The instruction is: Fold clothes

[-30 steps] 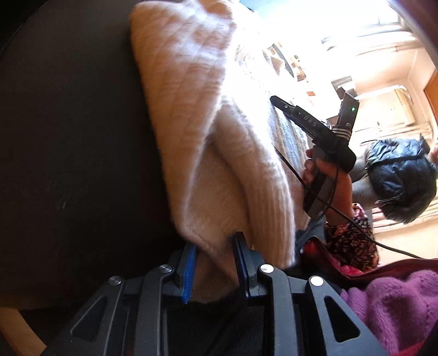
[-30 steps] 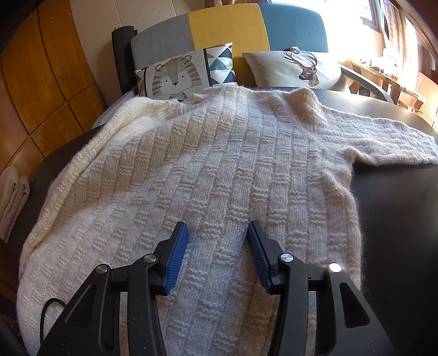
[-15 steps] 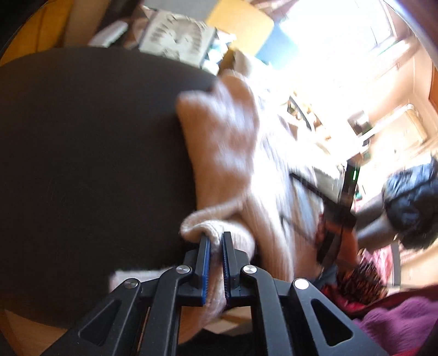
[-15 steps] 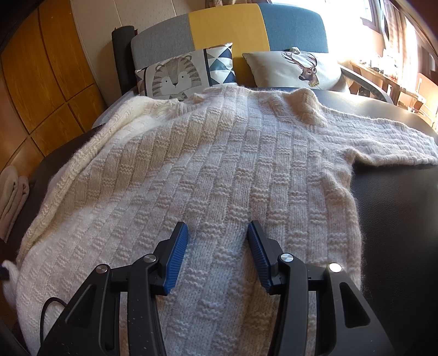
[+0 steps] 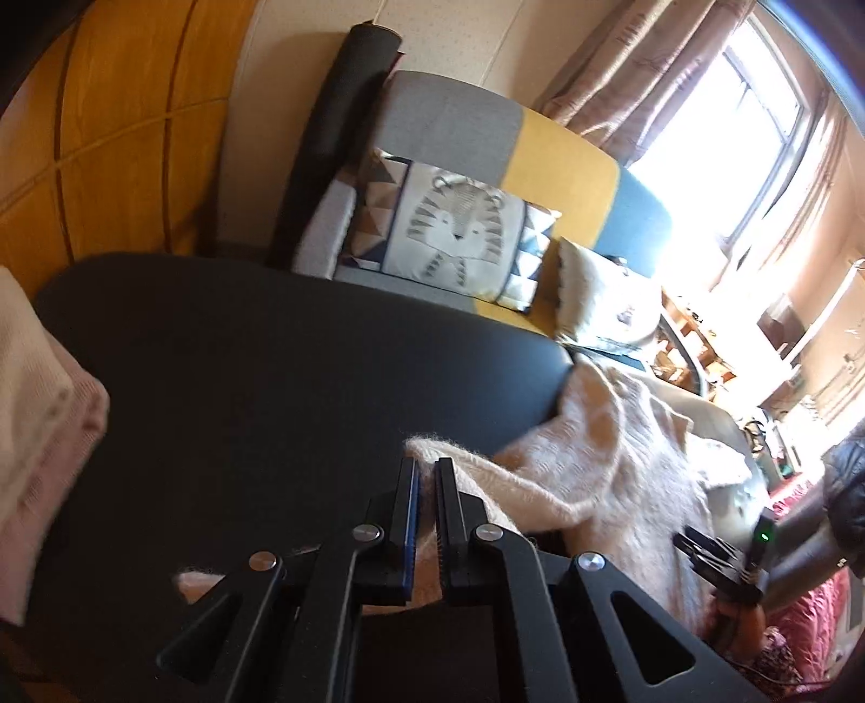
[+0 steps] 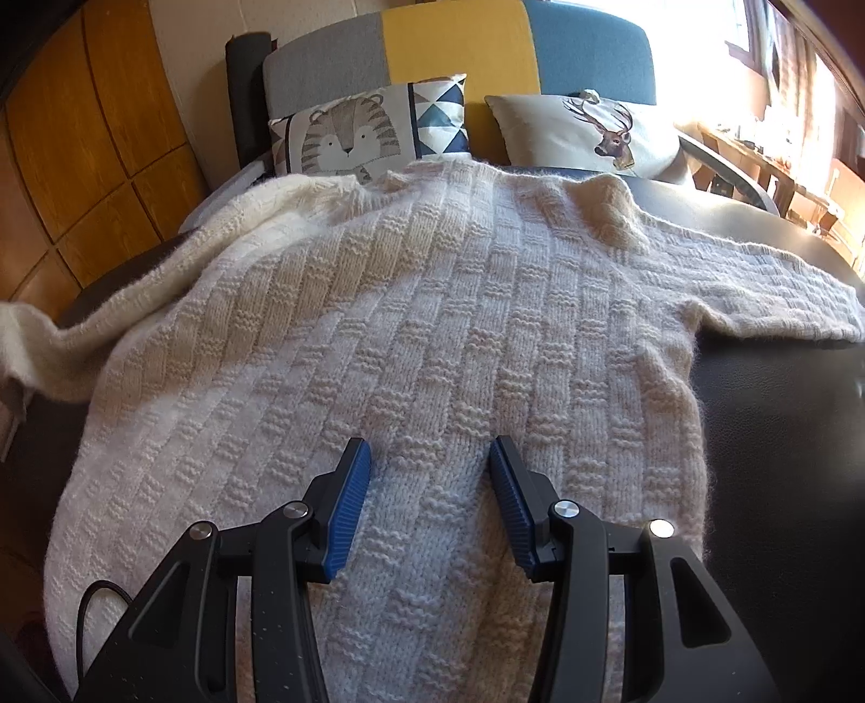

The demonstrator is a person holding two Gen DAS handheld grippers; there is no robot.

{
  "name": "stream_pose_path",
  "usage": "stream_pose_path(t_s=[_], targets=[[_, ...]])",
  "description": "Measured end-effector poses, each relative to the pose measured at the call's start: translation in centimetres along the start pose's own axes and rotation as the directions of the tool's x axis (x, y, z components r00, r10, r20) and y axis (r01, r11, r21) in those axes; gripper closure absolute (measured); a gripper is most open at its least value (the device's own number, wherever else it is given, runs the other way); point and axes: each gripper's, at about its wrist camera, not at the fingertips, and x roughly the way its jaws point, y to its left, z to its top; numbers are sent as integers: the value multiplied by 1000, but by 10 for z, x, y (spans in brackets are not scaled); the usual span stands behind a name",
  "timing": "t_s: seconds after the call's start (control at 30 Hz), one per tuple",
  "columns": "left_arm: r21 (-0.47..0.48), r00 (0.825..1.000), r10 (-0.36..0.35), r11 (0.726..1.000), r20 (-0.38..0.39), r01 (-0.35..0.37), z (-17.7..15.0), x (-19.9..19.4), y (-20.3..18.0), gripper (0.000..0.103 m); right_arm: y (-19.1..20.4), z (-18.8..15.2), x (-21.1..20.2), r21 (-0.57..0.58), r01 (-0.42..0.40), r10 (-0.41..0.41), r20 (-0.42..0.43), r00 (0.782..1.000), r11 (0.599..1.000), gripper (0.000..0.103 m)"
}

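Black table (image 6: 784, 432) before a sofa (image 6: 454, 38); my left gripper (image 5: 427, 476) pinches the cream sweater's (image 6: 405, 324) sleeve, my right gripper (image 6: 430, 476) hangs spread above its body.

left wrist: low, angled down table (image 5: 270, 378) | right wrist: close above sweater (image 6: 432, 324) | shared: tiger pillow (image 5: 459, 227)

Cream knitted sweater (image 6: 432, 335) spread flat (one sleeve lifted).

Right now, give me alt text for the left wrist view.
The left claw is shut on a fold of the cream knit sweater, lifted over a black table. Behind stand a tiger cushion on a grey, yellow and blue sofa, and a bright window.
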Motion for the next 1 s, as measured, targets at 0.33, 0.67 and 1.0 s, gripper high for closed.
stream_pose_path(t_s=[0.33, 0.67, 1.0], targets=[[-61, 993, 116, 992, 22, -115, 67, 15, 69, 98, -7, 7, 2, -46, 15, -19, -91, 996, 999, 54], [-92, 980, 196, 976, -37, -199, 81, 72, 98, 102, -5, 6, 3, -22, 29, -31, -81, 996, 999, 53], [-20, 993, -17, 1000, -118, 15, 44, 129, 53, 102, -4, 6, 4, -13, 42, -43, -83, 996, 999, 52]])
